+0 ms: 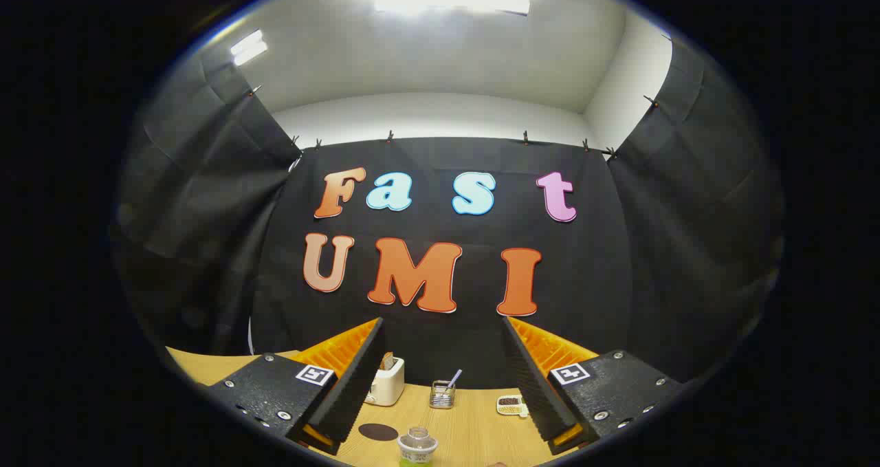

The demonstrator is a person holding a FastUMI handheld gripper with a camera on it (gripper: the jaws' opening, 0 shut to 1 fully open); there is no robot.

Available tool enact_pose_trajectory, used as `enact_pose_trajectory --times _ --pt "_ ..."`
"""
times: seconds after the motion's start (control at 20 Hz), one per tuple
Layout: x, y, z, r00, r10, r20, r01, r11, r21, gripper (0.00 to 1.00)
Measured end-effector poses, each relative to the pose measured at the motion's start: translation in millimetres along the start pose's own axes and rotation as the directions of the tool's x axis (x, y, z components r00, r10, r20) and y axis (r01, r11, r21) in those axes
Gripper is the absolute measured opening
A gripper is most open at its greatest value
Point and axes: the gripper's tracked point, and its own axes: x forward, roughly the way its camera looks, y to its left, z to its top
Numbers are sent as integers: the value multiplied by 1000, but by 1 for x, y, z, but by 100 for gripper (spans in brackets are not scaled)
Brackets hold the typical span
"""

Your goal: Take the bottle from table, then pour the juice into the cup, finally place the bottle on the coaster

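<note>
My gripper (443, 377) hangs high above the wooden table (474, 426), its two black fingers with orange backs spread wide apart and nothing between them. Far below, between the fingers and close to me, stands the bottle (416, 448); I see its clear cap and a strip of green juice under it. A dark round coaster (378, 432) lies flat on the table just left of the bottle, by the left finger (350, 384). The right finger (536, 384) stands well clear of both.
At the back of the table stand a white toaster (386, 384) with bread in it, a small wire holder (443, 395) with a straw, and a small dish (510, 405) of dark bits. Black cloth walls close the booth on three sides.
</note>
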Motion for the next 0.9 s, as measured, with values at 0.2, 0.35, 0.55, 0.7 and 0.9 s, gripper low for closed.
enact_pose_trajectory --times 0.2,0.35,0.55,0.7,0.9 --pt "-2 -7 -3 1000 -16 -12 16 1000 0 98" --pt "-2 -6 -4 1000 -14 -14 14 1000 5 99" --pt "1 -7 -6 999 -28 -19 28 1000 -4 99" --pt "-2 -8 -6 999 -37 -12 37 999 -15 99" --pt "-3 -8 -13 999 -43 -17 43 999 2 99"
